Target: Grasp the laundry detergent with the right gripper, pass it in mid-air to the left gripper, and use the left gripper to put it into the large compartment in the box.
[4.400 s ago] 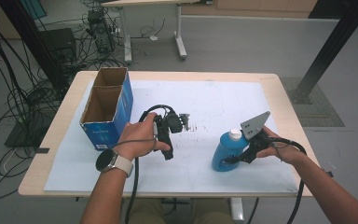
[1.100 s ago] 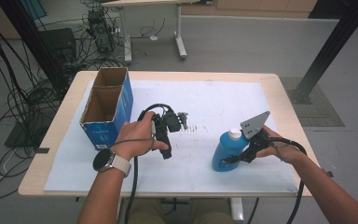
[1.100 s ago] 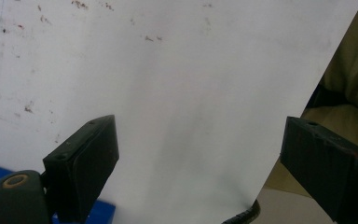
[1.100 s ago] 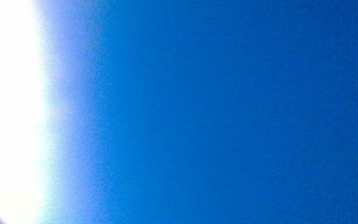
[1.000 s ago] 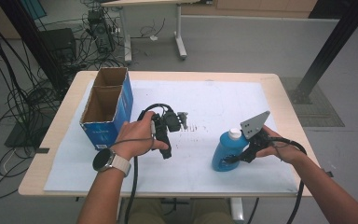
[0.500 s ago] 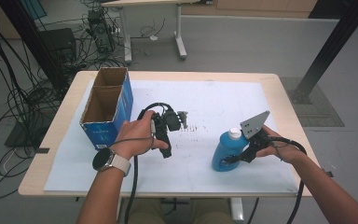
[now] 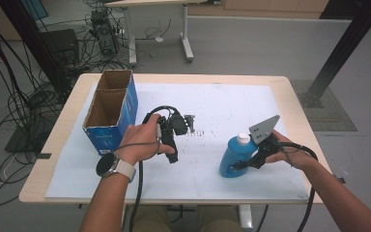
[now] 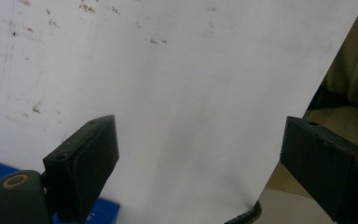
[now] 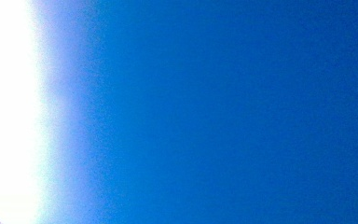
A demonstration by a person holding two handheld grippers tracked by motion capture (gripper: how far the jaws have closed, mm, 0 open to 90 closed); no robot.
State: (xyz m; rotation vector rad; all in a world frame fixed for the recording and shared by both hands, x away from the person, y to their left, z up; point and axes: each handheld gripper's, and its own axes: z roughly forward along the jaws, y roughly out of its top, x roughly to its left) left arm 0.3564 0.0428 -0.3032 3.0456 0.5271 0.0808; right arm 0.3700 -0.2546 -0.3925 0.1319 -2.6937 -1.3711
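Nothing has moved in the last seconds: both hands parked, bottle clamped, no lift yet.

Near edge first: right gripper (image 7: 245,163) at 4 o'clock on the counter (image 7: 280,84), jaws closed on the lower body of the blue bottle (image 7: 234,154), which stands upright with its white cap on; the right gripper view is blurred blue, so the bottle is hard against the lens. Left gripper (image 7: 187,122) rests near centre, jaws wide apart, nothing between them, over the bare white mat (image 8: 191,93). Farther out at 10 o'clock, the open cardboard box (image 7: 110,108) sits untouched. My read: grip settled, carry to the box pending.
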